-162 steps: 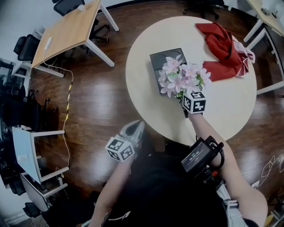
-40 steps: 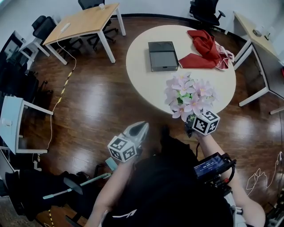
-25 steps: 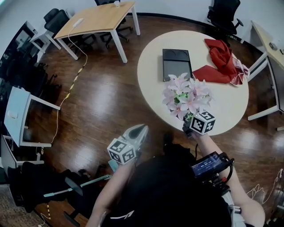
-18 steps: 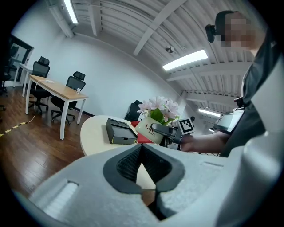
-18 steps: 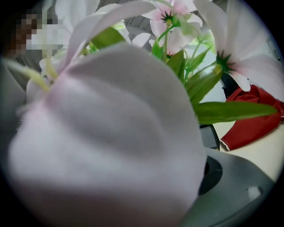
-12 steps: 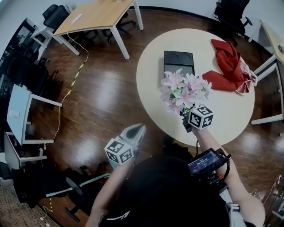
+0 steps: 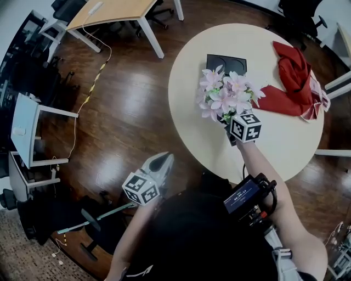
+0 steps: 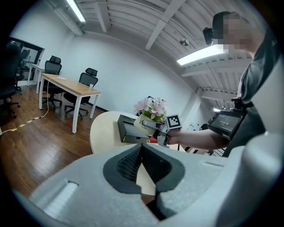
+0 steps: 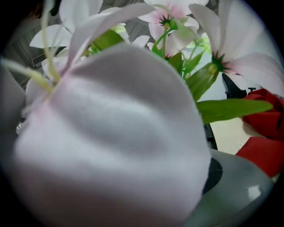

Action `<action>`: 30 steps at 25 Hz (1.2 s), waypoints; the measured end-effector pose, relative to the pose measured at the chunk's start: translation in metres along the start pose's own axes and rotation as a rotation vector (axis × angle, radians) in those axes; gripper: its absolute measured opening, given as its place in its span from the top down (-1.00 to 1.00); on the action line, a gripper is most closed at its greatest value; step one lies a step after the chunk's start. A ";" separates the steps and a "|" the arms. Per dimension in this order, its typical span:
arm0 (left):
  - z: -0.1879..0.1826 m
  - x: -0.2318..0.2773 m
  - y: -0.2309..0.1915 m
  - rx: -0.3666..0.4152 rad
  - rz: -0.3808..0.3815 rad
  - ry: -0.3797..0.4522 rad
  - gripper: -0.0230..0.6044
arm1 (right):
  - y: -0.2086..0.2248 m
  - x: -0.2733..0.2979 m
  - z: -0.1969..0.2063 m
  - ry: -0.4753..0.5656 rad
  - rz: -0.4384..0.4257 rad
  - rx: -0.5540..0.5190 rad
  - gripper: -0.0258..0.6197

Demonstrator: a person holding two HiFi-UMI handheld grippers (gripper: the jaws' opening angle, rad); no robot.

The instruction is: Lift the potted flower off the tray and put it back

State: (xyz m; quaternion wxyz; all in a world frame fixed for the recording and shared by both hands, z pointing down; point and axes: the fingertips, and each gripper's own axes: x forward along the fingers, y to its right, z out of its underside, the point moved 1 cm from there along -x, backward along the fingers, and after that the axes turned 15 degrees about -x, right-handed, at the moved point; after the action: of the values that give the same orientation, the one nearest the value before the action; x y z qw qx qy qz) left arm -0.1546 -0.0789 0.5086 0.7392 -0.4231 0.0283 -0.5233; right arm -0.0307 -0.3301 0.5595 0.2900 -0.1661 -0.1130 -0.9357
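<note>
The potted flower, pink and white blooms in a white pot, hangs in the air over the round table's near side. My right gripper is shut on the pot from below the blooms. The dark tray lies just beyond, half hidden by the petals. In the left gripper view the pot hovers in front of the tray. The pot fills the right gripper view, with one grey finger showing beside it. My left gripper is shut and holds nothing, low over the floor.
A red cloth lies on the round cream table to the right of the tray. A wooden desk and office chairs stand at the back left. A cable and tape strip run along the wood floor at left.
The right gripper has carried the flower away from me over the table, up to the tray's near edge. The left gripper has stayed low and shut.
</note>
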 end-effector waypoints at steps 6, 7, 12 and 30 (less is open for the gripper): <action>0.001 0.003 -0.005 -0.014 -0.042 -0.010 0.91 | 0.037 0.031 0.006 -0.063 0.115 -0.027 -0.81; 0.001 0.002 -0.008 -0.018 -0.052 -0.008 0.91 | 0.042 0.036 0.009 -0.072 0.132 -0.026 -0.81; 0.000 -0.002 -0.015 -0.032 -0.093 -0.002 0.91 | 0.065 0.057 0.017 -0.112 0.212 -0.035 -0.81; 0.000 0.004 -0.014 -0.024 -0.124 -0.011 0.91 | 0.086 0.078 0.038 -0.191 0.345 -0.070 -0.81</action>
State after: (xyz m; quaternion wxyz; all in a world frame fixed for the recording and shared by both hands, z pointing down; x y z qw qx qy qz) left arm -0.1636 -0.0832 0.5189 0.7002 -0.4357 0.0043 -0.5656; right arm -0.0326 -0.4272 0.6337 0.4279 -0.2810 -0.0771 -0.8555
